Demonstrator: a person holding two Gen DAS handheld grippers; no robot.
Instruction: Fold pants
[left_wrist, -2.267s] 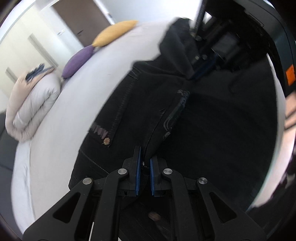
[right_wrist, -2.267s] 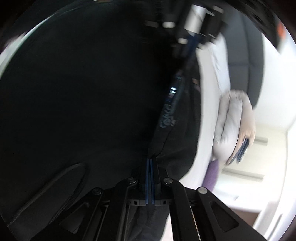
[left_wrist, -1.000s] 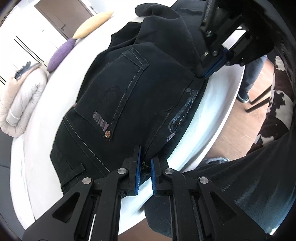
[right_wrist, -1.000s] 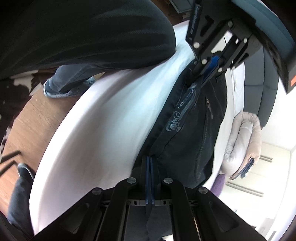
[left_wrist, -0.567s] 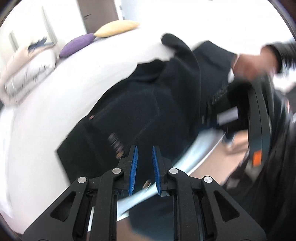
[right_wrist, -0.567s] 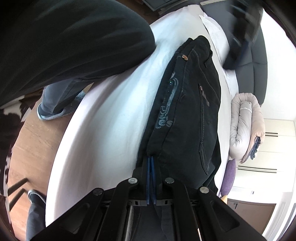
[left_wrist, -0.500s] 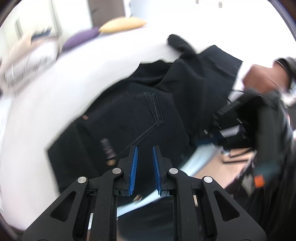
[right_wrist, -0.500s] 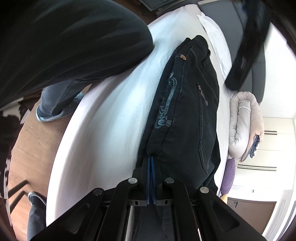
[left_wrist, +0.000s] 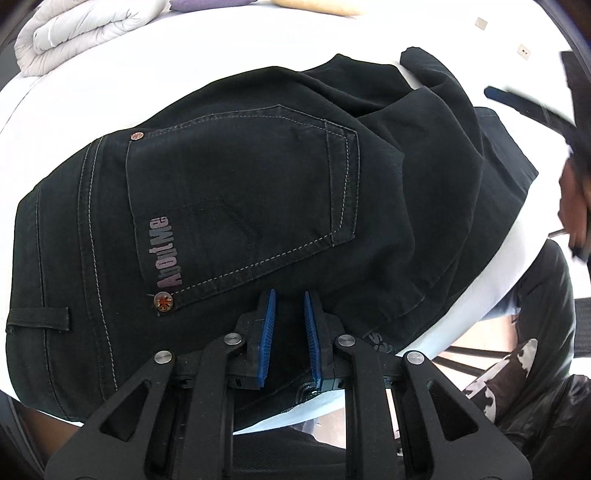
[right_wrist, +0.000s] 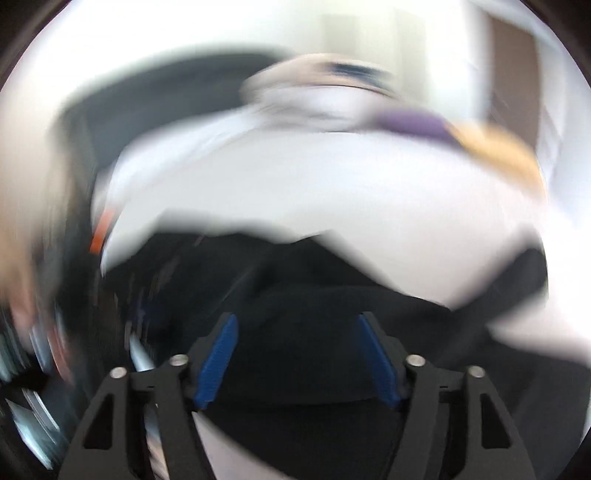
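Black pants (left_wrist: 236, 192) lie on the white bed (left_wrist: 92, 77), folded in half lengthwise, back pocket with an "AboutMe" label facing up. The legs (left_wrist: 454, 155) bunch toward the right. My left gripper (left_wrist: 289, 295) hovers over the waist end near the bed's front edge, jaws a little apart, holding nothing. The right wrist view is heavily blurred: my right gripper (right_wrist: 297, 321) is wide open and empty above the black fabric (right_wrist: 295, 295). A blurred part of the right gripper (left_wrist: 528, 107) shows at the right edge of the left wrist view.
A rolled pale duvet (left_wrist: 85, 26) lies at the far left of the bed. A purple pillow (right_wrist: 413, 123) and a yellow pillow (right_wrist: 495, 147) lie at the far side. The person's dark clothing (left_wrist: 535, 332) and wooden floor (left_wrist: 476, 332) are beyond the bed's near edge.
Both grippers let go of the pants' edge. The left opened slightly and swung over the waist. The right opened wide and is moving fast toward the legs.
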